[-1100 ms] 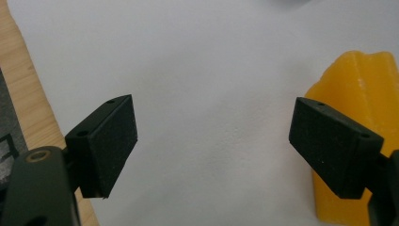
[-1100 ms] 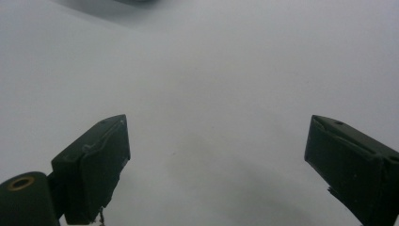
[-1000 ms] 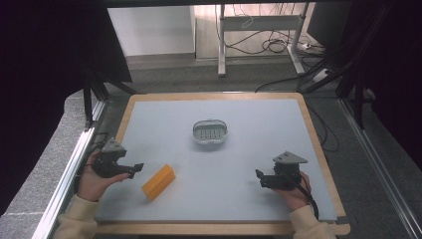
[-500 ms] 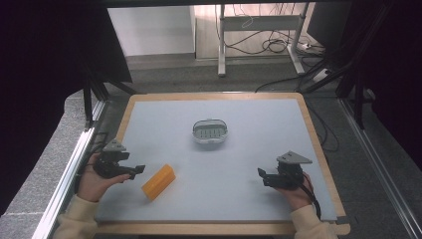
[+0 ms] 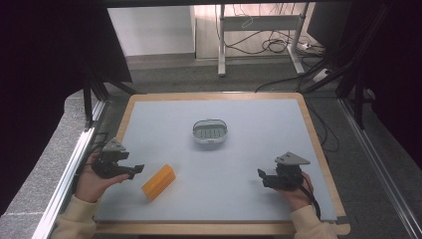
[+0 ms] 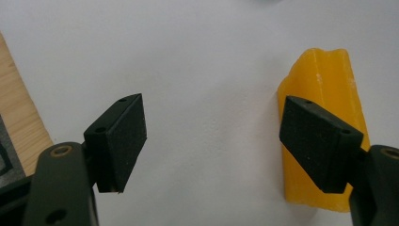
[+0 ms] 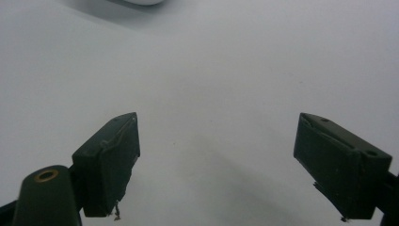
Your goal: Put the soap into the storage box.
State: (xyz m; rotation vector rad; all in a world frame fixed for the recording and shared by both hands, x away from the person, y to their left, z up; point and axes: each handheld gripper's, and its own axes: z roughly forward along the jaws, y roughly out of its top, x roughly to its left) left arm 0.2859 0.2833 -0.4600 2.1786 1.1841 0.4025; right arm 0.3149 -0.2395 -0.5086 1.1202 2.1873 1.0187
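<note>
Yellow block [image 5: 158, 181] flat on the desk [image 5: 259, 149], lying at a slant, well short of the small white basket [image 5: 210, 133] at mid-desk.

Left hand-held gripper [image 5: 133, 170] now lower and closer to the block's near-left corner than a second ago; jaws wide apart, nothing held. In the left gripper view, block [image 6: 324, 136] partly behind the right-side jaw rather than between the two, so not yet lined up for a grasp.

Right hand-held gripper [image 5: 262, 177] well off to the far side of the block, hovering over bare desk; shifted slightly since a second ago. Jaws spread wide in the right gripper view, empty; white basket edge [image 7: 136, 2] just visible at the top.

Block itself unmoved across the three high-view frames. Basket likewise.

Judgement: approach phase, left side leading. Likely pick of the block, basket the probable destination. Next move calls for a sideways shift toward the block to bring it between the jaws before closing. Risk: jaw nudging the block and skewing it further.
</note>
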